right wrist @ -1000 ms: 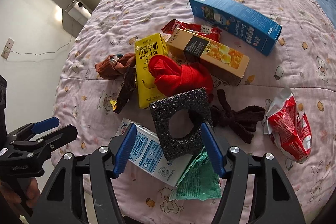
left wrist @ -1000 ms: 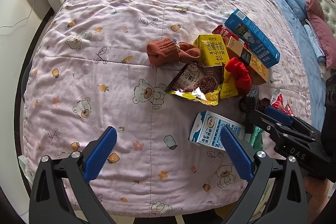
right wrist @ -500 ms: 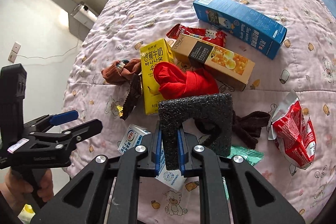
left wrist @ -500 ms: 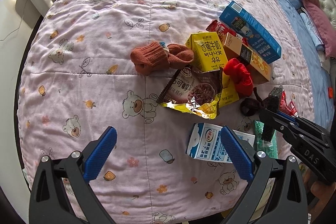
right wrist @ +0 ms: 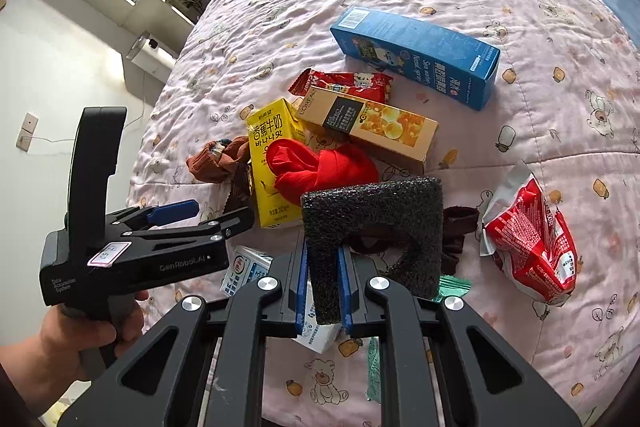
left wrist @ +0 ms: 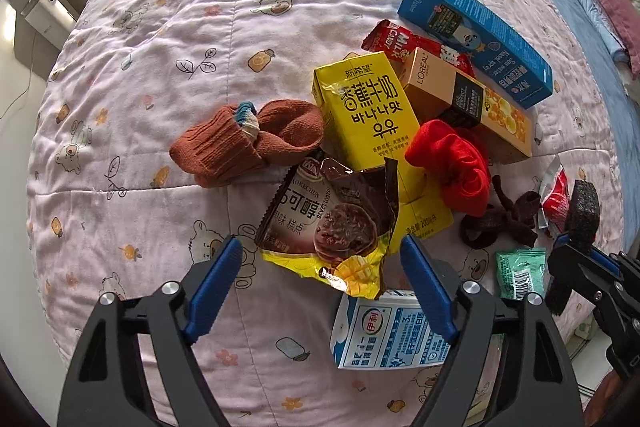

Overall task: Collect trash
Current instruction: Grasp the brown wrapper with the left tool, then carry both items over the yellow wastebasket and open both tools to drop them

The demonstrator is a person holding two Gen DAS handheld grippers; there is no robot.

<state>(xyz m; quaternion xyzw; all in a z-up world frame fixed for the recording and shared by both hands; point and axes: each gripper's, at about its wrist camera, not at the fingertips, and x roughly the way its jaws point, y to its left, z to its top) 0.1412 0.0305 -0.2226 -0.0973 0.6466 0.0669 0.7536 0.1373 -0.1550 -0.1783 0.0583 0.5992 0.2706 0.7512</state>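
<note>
Right wrist view: the right gripper (right wrist: 323, 289) has its fingers clamped on one side of a black foam frame (right wrist: 376, 211), lifted above the pink bear-print quilt (right wrist: 520, 131) of the bed. Left wrist view: the left gripper (left wrist: 320, 285) points down over a torn chocolate cake wrapper (left wrist: 332, 223). Its fingers are closing, the wrapper's lower edge between them, untouched. A blue-and-white milk carton (left wrist: 384, 335) lies just beside the wrapper.

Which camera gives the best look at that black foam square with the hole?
The right wrist view: the black foam square fills its centre, hole visible, clamped in the right tool. The left wrist view catches it only edge-on at the far right.
</note>
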